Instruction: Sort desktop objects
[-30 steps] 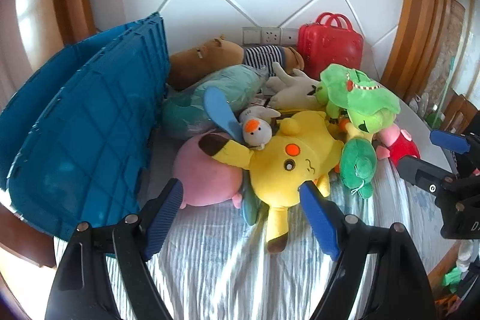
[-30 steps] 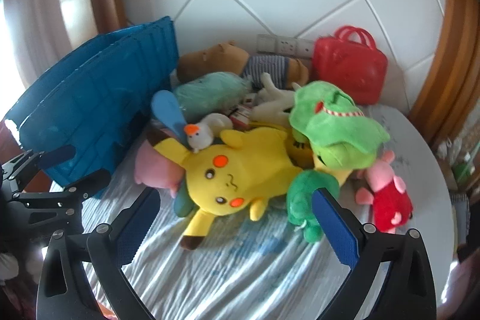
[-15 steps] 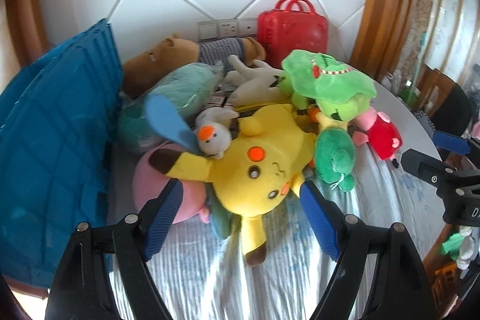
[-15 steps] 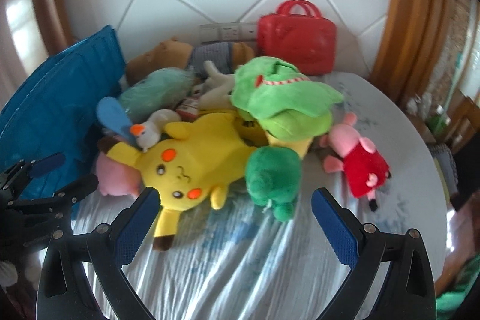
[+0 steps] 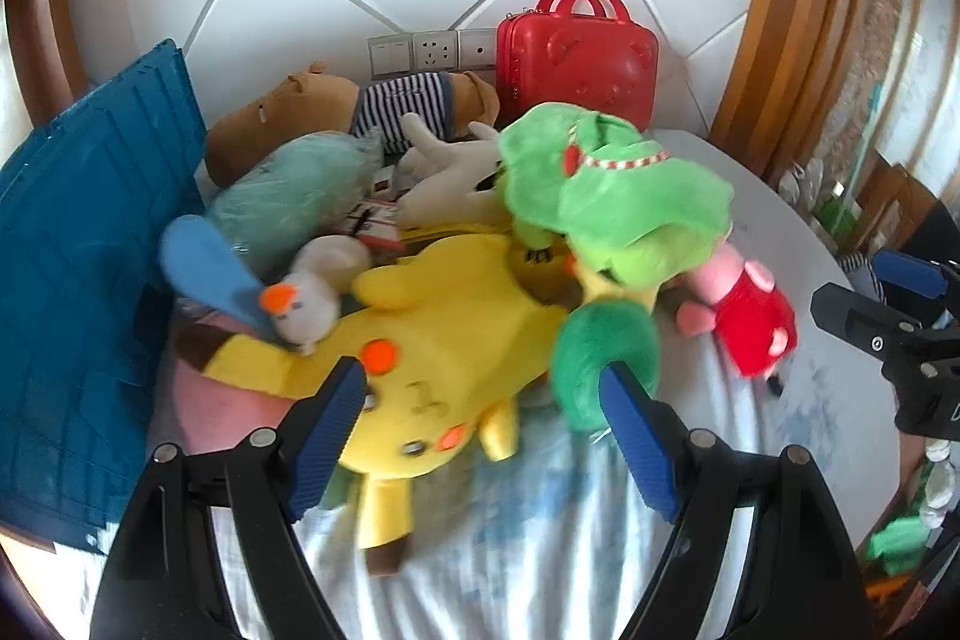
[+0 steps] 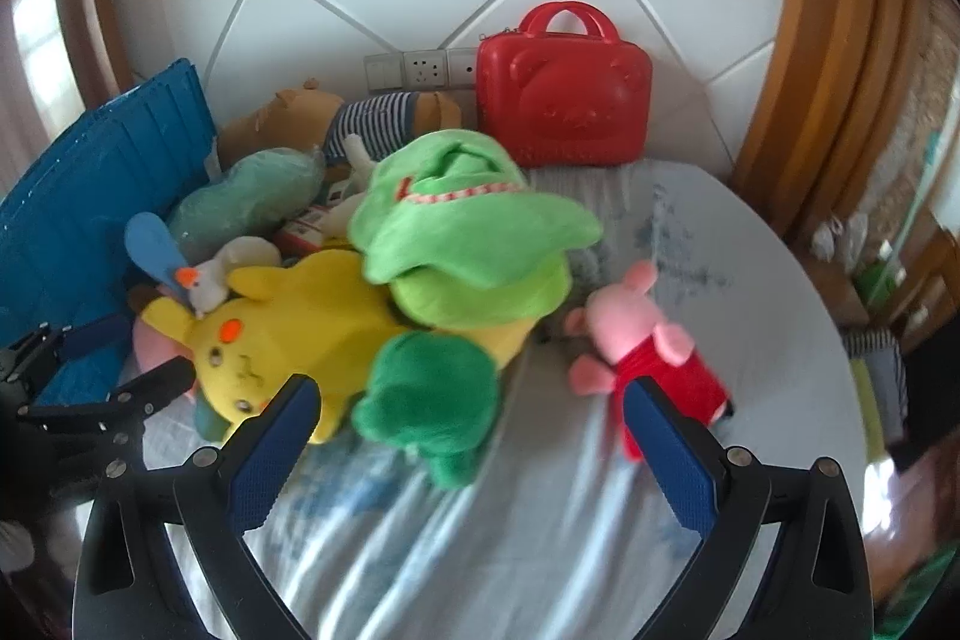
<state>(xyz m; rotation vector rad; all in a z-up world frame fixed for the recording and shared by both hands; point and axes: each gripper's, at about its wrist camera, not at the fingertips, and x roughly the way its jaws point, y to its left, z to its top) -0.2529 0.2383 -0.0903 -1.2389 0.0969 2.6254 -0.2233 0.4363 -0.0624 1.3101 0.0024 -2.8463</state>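
Observation:
A heap of plush toys lies on a round table with a pale cloth (image 6: 540, 550). A yellow plush (image 5: 432, 340) (image 6: 300, 334) lies in front, a green plush (image 5: 606, 214) (image 6: 468, 250) leans over it, and a pink pig in a red dress (image 5: 744, 304) (image 6: 648, 352) lies apart to the right. My left gripper (image 5: 483, 388) hangs open just above the yellow plush, holding nothing. My right gripper (image 6: 468, 400) is open too, its fingers straddling the green plush's lower part and the pig, touching neither that I can tell.
A blue crate (image 5: 78, 250) (image 6: 90, 220) stands at the left. A red case (image 5: 576, 52) (image 6: 564, 100) stands against the tiled wall, with a brown striped plush (image 5: 336, 112), a teal plush (image 5: 288, 202), a white plush (image 5: 444, 184) and a small white duck (image 5: 300, 316) behind.
Both grippers have swung to the right and moved closer to the heap. The crate has slid toward the left edge of both views; both stay open.

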